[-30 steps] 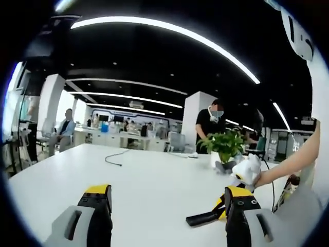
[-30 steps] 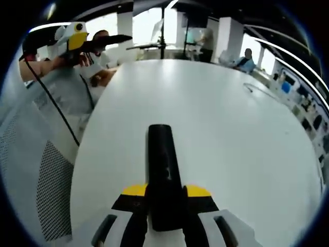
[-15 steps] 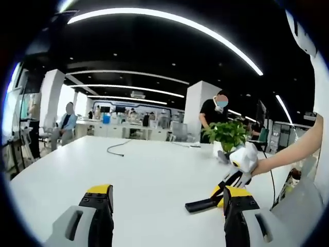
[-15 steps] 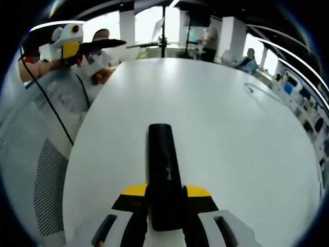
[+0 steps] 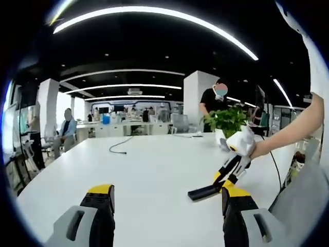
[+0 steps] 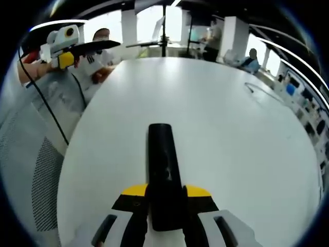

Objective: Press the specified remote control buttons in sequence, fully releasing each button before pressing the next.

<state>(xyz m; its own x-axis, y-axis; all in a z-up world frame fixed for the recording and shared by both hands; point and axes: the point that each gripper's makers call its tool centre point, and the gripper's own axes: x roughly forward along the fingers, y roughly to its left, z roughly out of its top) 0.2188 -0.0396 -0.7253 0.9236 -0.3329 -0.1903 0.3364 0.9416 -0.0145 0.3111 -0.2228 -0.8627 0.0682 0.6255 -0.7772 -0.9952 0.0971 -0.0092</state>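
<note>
Open-plan office around me. Black ceiling [image 5: 128, 46] with long curved light strips [image 5: 154, 13]. White columns [image 5: 198, 98] stand among desks at the far side, where a seated person [image 5: 66, 128] waits. My white bench [image 5: 149, 170] carries a potted plant [image 5: 229, 121] and a loose black cable [image 5: 119, 146]. Bright windows [image 6: 149, 20] behind the bench's far end.

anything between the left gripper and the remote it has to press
Nothing visible. The right gripper holds the black remote above the bare white table; the left gripper, jaws apart, has open space toward it.
</note>
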